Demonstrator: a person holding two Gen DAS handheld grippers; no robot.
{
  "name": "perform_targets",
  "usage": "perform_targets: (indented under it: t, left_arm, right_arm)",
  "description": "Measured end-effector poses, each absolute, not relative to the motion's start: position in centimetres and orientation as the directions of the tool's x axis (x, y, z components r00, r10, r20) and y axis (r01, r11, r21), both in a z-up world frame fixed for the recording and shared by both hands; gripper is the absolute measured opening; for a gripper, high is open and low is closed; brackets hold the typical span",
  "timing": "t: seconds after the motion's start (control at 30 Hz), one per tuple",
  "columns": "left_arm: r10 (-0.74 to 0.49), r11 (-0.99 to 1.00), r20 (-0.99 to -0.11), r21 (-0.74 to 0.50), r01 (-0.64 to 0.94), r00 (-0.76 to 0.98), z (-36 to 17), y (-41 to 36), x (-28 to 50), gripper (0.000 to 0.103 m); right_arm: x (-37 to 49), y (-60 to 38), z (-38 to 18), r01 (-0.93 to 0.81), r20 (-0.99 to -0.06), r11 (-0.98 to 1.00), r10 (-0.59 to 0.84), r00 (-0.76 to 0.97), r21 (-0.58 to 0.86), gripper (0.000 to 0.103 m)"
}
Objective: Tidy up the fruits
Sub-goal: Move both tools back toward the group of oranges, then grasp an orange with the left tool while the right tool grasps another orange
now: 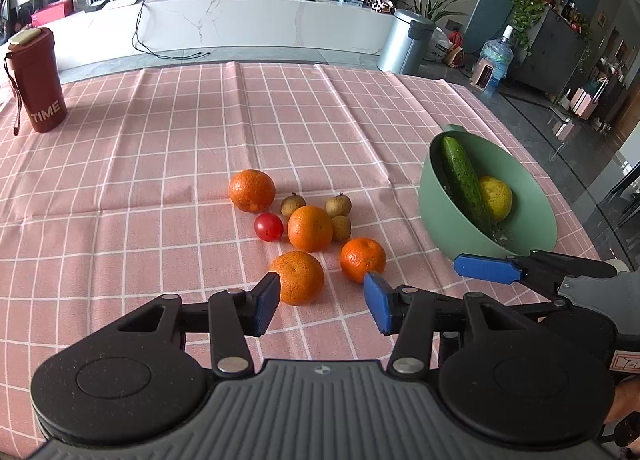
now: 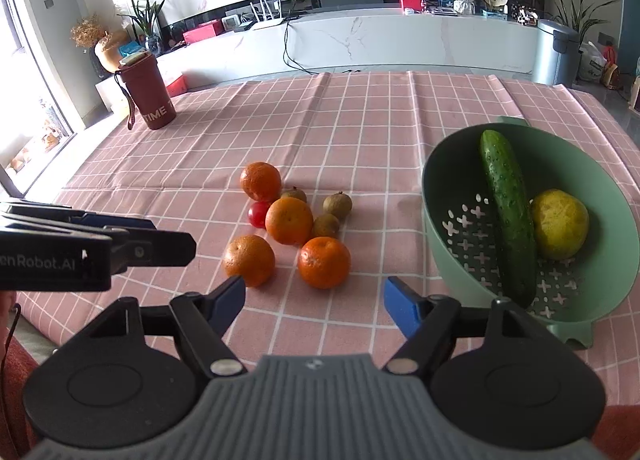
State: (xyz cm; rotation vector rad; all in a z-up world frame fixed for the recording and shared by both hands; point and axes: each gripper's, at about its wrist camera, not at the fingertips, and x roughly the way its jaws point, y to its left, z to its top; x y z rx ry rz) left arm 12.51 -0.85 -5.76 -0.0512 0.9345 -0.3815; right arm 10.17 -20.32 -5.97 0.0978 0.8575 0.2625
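Several oranges (image 1: pixel 310 229) (image 2: pixel 289 220), a red cherry tomato (image 1: pixel 268 226) (image 2: pixel 258 215) and three brown longans (image 1: pixel 338 205) (image 2: pixel 338 205) lie clustered on the pink checked tablecloth (image 1: pixel 160 180) (image 2: pixel 360 132). A green colander bowl (image 1: pixel 532 234) (image 2: pixel 612 196) at the right holds a cucumber (image 1: pixel 464 180) (image 2: pixel 508 212) and a yellow lemon (image 1: pixel 496 198) (image 2: pixel 560 224). My left gripper (image 1: pixel 323 306) is open and empty, just short of the nearest orange (image 1: pixel 298 278). My right gripper (image 2: pixel 314 302) is open and empty, near another orange (image 2: pixel 324 262); it also shows in the left wrist view (image 1: pixel 490 269).
A dark red tumbler marked TIME (image 1: pixel 38 80) (image 2: pixel 148 94) stands at the table's far left. The table's far edge faces a white marble counter (image 1: pixel 260 20). A grey bin (image 1: pixel 406 42) stands on the floor beyond.
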Motion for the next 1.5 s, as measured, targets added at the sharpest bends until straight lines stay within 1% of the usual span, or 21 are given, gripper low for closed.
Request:
perform_targets:
  t: [0.1, 0.13, 0.2, 0.27, 0.43, 0.6, 0.9, 1.0, 1.1, 1.17, 1.2, 1.37, 1.5]
  left_arm:
    - [-0.350, 0.931, -0.778, -0.231, 0.282, 0.521, -7.3, -0.3, 13.3, 0.058]
    - [-0.353, 0.931, -0.780, -0.238, 0.278, 0.517, -7.6, -0.2, 13.6, 0.058]
    - [-0.365, 0.928, -0.783, -0.259, 0.269, 0.504, -8.7, 0.2, 14.1, 0.059]
    - [-0.386, 0.921, -0.783, -0.294, 0.255, 0.489, -9.5, 0.6, 14.6, 0.061]
    - [-0.412, 0.911, -0.783, -0.364, 0.195, 0.467, -11.0, 1.4, 16.0, 0.062]
    - [-0.438, 0.897, -0.781, -0.410, 0.164, 0.446, -12.1, 1.4, 17.1, 0.063]
    - [-0.471, 0.877, -0.777, -0.464, 0.126, 0.418, -13.5, 1.8, 18.3, 0.063]
    - [-0.475, 0.875, -0.776, -0.468, 0.127, 0.415, -13.5, 1.8, 18.4, 0.059]
    - [-0.491, 0.865, -0.767, -0.487, 0.123, 0.414, -13.6, 2.0, 18.3, 0.053]
    - [-0.493, 0.864, -0.765, -0.488, 0.125, 0.414, -13.6, 2.1, 18.2, 0.053]
    - [-0.489, 0.866, -0.766, -0.484, 0.127, 0.417, -13.5, 2.1, 18.1, 0.052]
    - [-0.450, 0.887, -0.777, -0.448, 0.117, 0.441, -13.1, 2.5, 17.6, 0.051]
    - [-0.438, 0.891, -0.779, -0.444, 0.099, 0.449, -12.9, 3.0, 17.0, 0.051]
  right_arm:
    - [11.0, -20.0, -6.9, -0.174, -0.733, 0.967, 0.253, 0.632, 0.184, 0.063]
    - [11.3, -19.8, -7.2, -0.171, -0.735, 0.968, 0.251, 0.630, 0.183, 0.058]
    - [11.8, -19.5, -7.8, -0.168, -0.745, 0.970, 0.244, 0.621, 0.177, 0.053]
    - [12.3, -19.4, -8.3, -0.168, -0.755, 0.970, 0.242, 0.609, 0.175, 0.050]
    - [13.5, -19.3, -9.3, -0.150, -0.775, 0.972, 0.236, 0.586, 0.182, 0.049]
    - [14.7, -19.7, -10.3, -0.118, -0.792, 0.967, 0.253, 0.555, 0.227, 0.049]
    - [15.6, -19.6, -11.3, -0.120, -0.798, 0.956, 0.289, 0.529, 0.267, 0.048]
    - [15.7, -19.5, -11.4, -0.119, -0.803, 0.956, 0.289, 0.522, 0.267, 0.048]
    - [15.9, -19.5, -11.6, -0.116, -0.806, 0.957, 0.287, 0.518, 0.266, 0.047]
    - [16.0, -19.4, -11.6, -0.118, -0.805, 0.958, 0.285, 0.520, 0.262, 0.044]
    - [16.0, -19.3, -11.6, -0.118, -0.806, 0.959, 0.280, 0.522, 0.257, 0.041]
    - [16.3, -18.8, -11.9, -0.118, -0.810, 0.967, 0.254, 0.528, 0.227, 0.038]
    - [16.4, -18.5, -11.9, -0.121, -0.812, 0.969, 0.247, 0.529, 0.216, 0.037]
